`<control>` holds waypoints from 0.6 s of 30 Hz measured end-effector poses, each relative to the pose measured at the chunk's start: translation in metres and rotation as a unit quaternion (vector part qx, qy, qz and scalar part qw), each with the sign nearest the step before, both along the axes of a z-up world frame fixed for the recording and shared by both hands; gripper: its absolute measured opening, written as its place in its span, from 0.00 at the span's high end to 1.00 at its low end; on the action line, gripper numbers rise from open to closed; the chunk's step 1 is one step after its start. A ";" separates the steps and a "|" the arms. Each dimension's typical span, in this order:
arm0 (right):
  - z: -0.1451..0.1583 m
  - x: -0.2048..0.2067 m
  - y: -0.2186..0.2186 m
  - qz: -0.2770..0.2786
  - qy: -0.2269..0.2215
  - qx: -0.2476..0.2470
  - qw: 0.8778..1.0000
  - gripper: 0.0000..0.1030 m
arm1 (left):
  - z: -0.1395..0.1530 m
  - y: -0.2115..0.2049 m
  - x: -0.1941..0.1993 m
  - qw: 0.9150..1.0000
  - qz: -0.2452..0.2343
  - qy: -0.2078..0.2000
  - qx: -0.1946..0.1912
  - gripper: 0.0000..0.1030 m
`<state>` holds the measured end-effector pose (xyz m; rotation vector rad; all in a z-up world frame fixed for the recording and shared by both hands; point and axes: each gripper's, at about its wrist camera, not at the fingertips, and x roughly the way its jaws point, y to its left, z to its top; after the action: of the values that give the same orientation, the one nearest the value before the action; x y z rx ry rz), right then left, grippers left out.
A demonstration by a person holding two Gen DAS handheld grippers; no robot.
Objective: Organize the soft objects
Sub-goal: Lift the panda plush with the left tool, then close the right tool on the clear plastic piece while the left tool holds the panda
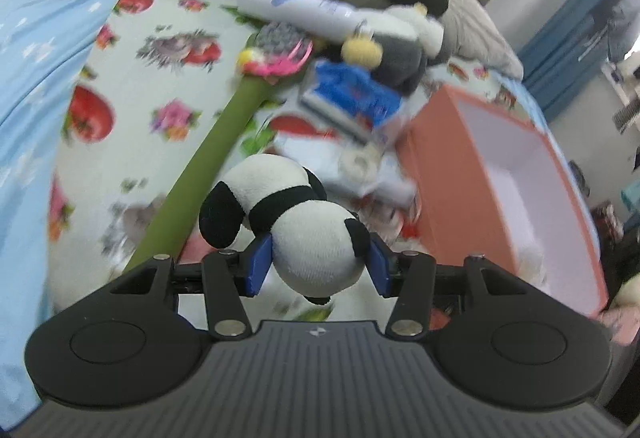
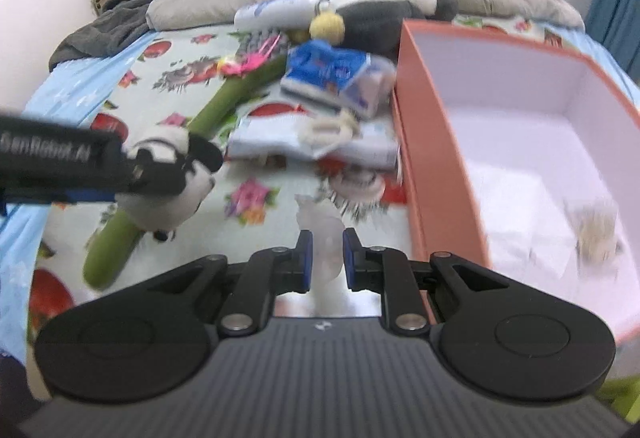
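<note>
My left gripper (image 1: 316, 264) has its blue fingers (image 1: 259, 267) pressed against both sides of a panda plush (image 1: 298, 226), holding it above the flower-print bed sheet (image 1: 176, 86), beside a long green stem toy (image 1: 208, 158). My right gripper (image 2: 326, 260) is narrowed on a small translucent white thing (image 2: 322, 230), too blurred to name. Right of it, the orange box (image 2: 436, 142) lies open on the bed.

Left gripper (image 1: 318, 264) with blue pads pressed against both sides of a panda plush (image 1: 296, 222), held above the bed, right gripper (image 2: 325, 258) narrowly parted around a pale translucent item (image 2: 322, 234), contact unclear
</note>
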<state>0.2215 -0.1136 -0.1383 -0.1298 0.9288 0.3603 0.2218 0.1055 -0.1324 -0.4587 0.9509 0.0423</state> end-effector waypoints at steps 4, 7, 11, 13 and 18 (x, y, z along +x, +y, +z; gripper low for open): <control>-0.019 -0.019 -0.001 -0.015 0.035 0.023 0.999 0.81 | -0.020 0.003 -0.028 0.999 -0.030 0.015 0.011 0.46; -0.035 -0.029 -0.001 -0.028 0.055 0.030 0.998 0.81 | -0.037 0.002 -0.040 0.998 -0.052 0.031 0.021 0.46; -0.052 -0.041 -0.003 -0.044 0.066 0.025 0.997 0.79 | -0.057 0.000 -0.048 0.996 -0.075 0.047 0.027 0.45; -0.055 -0.047 -0.001 -0.039 0.055 0.010 0.998 0.78 | -0.064 -0.001 -0.050 0.995 -0.083 0.052 0.030 0.45; -0.055 -0.050 0.003 -0.018 0.040 -0.001 0.999 0.75 | -0.065 -0.007 -0.052 0.994 -0.091 0.051 0.040 0.45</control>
<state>0.1713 -0.1109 -0.1937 -0.1016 1.0093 0.3335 0.1696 0.0989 -0.1975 -0.2974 1.0835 -0.0620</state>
